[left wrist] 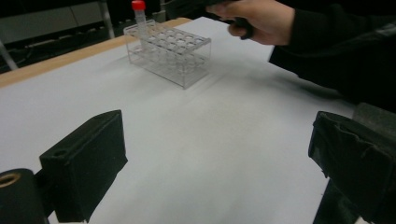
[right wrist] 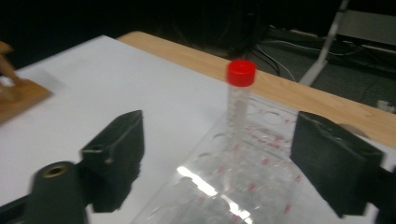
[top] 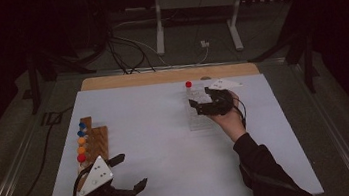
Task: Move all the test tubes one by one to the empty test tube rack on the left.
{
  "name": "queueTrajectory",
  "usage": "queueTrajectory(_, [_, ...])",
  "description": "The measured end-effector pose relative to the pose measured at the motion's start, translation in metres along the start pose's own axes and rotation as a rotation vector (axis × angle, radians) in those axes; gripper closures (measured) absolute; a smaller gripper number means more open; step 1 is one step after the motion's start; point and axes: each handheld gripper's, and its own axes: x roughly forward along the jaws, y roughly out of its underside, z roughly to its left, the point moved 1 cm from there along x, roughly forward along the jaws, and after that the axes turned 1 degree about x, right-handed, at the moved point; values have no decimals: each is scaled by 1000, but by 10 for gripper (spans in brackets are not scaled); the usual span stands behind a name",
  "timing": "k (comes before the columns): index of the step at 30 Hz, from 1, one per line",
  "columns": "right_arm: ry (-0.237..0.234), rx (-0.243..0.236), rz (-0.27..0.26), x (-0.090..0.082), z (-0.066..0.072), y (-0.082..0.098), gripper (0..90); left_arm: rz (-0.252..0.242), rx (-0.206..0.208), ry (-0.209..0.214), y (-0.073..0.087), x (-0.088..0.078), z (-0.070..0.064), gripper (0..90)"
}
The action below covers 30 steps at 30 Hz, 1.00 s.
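Note:
A clear plastic tube rack (top: 197, 113) stands on the white mat (top: 168, 144), right of middle. One red-capped tube (top: 188, 84) stands upright in its far corner. My right gripper (top: 199, 98) hovers over the rack's far end, open. In the right gripper view, the red-capped tube (right wrist: 239, 93) rises from the rack (right wrist: 233, 186) ahead of my right gripper (right wrist: 224, 158), in line with the gap, and neither pad touches it. My left gripper (top: 133, 169) is open and holds nothing near the mat's front left. In the left gripper view, my left gripper (left wrist: 217, 163) faces the rack (left wrist: 173, 51).
A wooden stand (top: 94, 138) at the mat's left edge holds several tubes with blue, orange and red caps. A wooden table edge (top: 170, 76) runs behind the mat. Cables and a metal frame (top: 196, 4) lie on the floor beyond. A dark sleeve (left wrist: 336, 51) reaches across at the right.

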Motion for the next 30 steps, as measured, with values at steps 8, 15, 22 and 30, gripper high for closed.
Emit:
queueTrajectory(8, [-2, -54, 80, 29, -15, -7, 420, 2, -4, 10, 1, 0, 1, 50])
queueTrajectory(15, [-35, -45, 125, 48, -26, -8, 532, 3, -6, 7, 2, -1, 2, 50])
queueTrajectory(22, [-51, -65, 149, 59, -25, -9, 653, 8, -11, 10, 2, -1, 4, 50])
queueTrajectory(30, [-39, -64, 152, 59, -26, -10, 748, 8, -20, 12, 3, 0, 5, 50])
